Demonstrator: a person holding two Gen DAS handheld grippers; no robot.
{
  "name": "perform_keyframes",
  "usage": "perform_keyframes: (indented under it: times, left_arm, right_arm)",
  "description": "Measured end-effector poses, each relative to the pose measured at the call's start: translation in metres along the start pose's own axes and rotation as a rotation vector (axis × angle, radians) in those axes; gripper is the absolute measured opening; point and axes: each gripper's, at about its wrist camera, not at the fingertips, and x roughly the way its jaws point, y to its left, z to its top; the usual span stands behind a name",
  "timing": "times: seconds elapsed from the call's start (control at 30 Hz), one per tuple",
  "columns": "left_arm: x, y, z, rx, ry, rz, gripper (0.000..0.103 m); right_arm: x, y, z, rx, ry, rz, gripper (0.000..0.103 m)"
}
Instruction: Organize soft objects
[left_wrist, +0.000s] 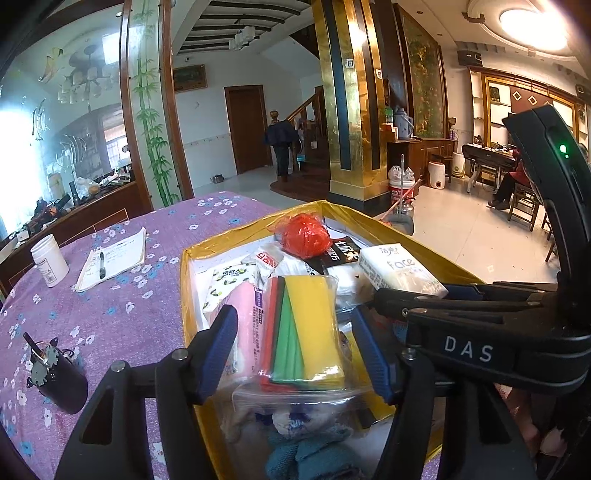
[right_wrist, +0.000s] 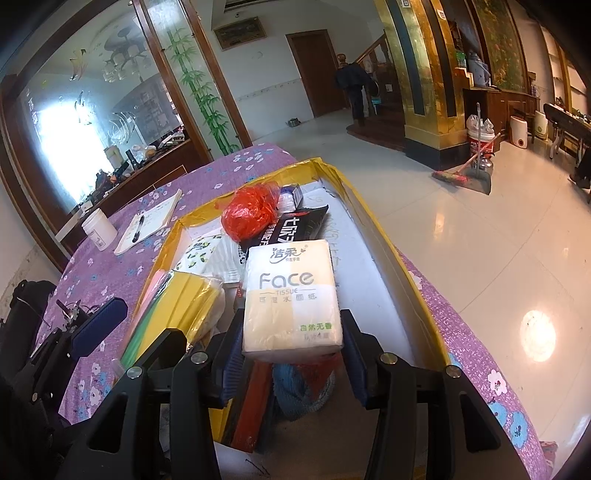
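The right gripper (right_wrist: 291, 350) gripped the tissue pack (right_wrist: 291, 299) above the gold box (right_wrist: 417, 288). The left gripper (left_wrist: 295, 350) stood open around the bagged cloths (left_wrist: 306, 332), pads clear. The pack was best lowered flat into bare space.

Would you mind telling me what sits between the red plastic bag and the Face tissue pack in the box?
A black packet with white lettering lies between the red plastic bag and the Face tissue pack; the right wrist view shows it best.

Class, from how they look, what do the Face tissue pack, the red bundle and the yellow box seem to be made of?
Face tissue pack: paper tissue in thin glossy plastic film; the wrap glints and gives softly.
Red bundle: crumpled thin plastic, probably a bag; translucent, shiny creases.
Yellow box: likely cardboard with shiny yellow covering; stiff walls, wrinkled sheen.
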Motion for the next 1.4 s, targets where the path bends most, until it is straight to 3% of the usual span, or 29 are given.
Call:
perform_keyframes:
  times: [0.43,0.5,0.63,0.77,0.87,1.07,1.17,1.3,1.4]
  left_arm:
    - [-0.012,0.002,0.003,-0.002,-0.051,0.017,0.078]
    - [-0.015,0.002,0.004,-0.006,-0.063,0.023,0.08]
    - [-0.022,0.008,0.009,-0.026,-0.088,0.03,0.094]
    - [-0.031,0.011,0.013,-0.032,-0.095,0.024,0.098]
    - [-0.036,0.016,0.015,-0.052,-0.054,-0.005,0.099]
    - [-0.054,0.034,0.002,-0.107,0.05,-0.097,0.103]
    - [-0.06,0.042,-0.019,-0.133,0.122,-0.18,0.103]
    - [-0.064,0.057,-0.044,-0.177,0.107,-0.1,0.103]
    - [-0.067,0.065,-0.042,-0.184,0.116,-0.056,0.103]
  right_arm:
    - [-0.015,-0.003,-0.002,0.021,-0.01,0.019,0.052]
    - [-0.02,-0.003,-0.001,0.02,-0.023,0.0,0.06]
    - [-0.029,-0.008,-0.002,0.047,-0.037,0.038,0.065]
    - [-0.043,-0.009,-0.002,0.039,-0.078,0.043,0.077]
    - [-0.057,-0.007,-0.005,0.022,-0.127,0.035,0.091]
    - [-0.08,0.0,-0.019,0.006,-0.217,-0.069,0.1]
    - [-0.089,0.004,-0.035,0.007,-0.276,-0.143,0.102]
    - [-0.092,0.012,-0.055,0.007,-0.302,-0.191,0.102]
    - [-0.096,0.014,-0.061,0.013,-0.317,-0.187,0.102]
